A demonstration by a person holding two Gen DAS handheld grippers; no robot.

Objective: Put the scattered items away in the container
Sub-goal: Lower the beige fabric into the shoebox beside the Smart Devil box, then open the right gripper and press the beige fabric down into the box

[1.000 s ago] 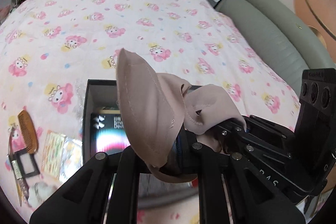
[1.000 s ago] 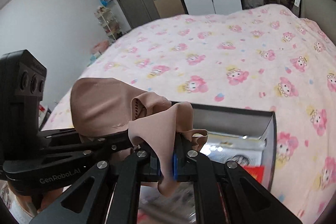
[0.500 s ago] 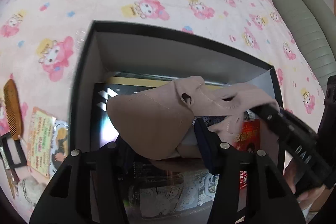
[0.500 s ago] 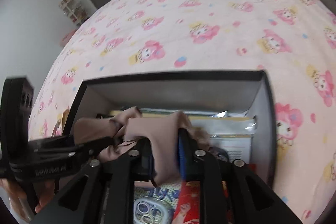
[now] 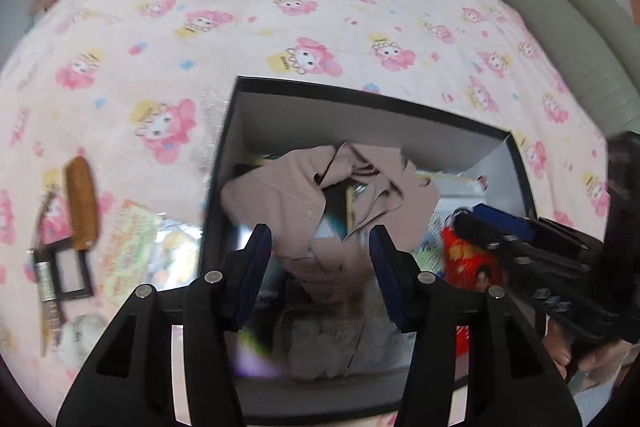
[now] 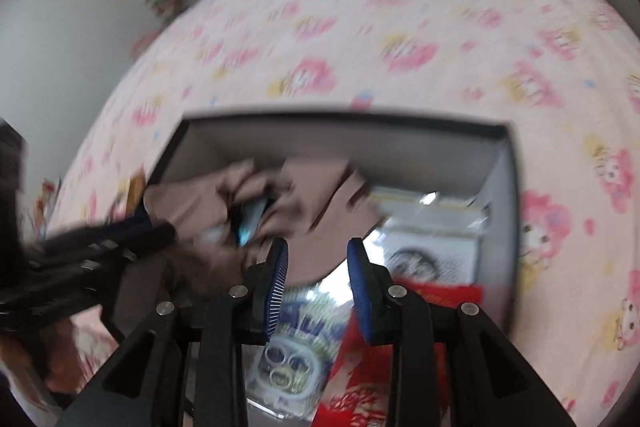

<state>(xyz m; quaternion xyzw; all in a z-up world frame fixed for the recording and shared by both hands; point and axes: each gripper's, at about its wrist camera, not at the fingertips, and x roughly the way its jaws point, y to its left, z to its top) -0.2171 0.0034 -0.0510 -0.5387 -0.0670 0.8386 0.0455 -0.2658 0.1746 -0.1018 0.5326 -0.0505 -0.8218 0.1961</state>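
Observation:
A beige cloth (image 5: 272,195) lies crumpled inside the black box (image 5: 360,93) on the pink patterned bedcover, on top of books and packets. My left gripper (image 5: 320,233) hangs open just above it; the cloth's near fold sits between the blue pads, which do not press on it. In the right wrist view the same cloth (image 6: 316,195) spreads across the left half of the box (image 6: 340,117). My right gripper (image 6: 319,245) is over the box with its jaws opening; the cloth's edge lies loose below the gap.
Left of the box lie a brown comb (image 5: 82,201), a small black frame (image 5: 68,271) and a printed packet (image 5: 128,247). A red packet (image 5: 472,259) and a ring-pattern package (image 6: 288,367) fill the box's near side. A grey padded headboard (image 5: 560,27) borders the bed at right.
Both grippers came down from above the bed to the box and went from shut on the cloth to open. The cloth dropped from between them into the box.

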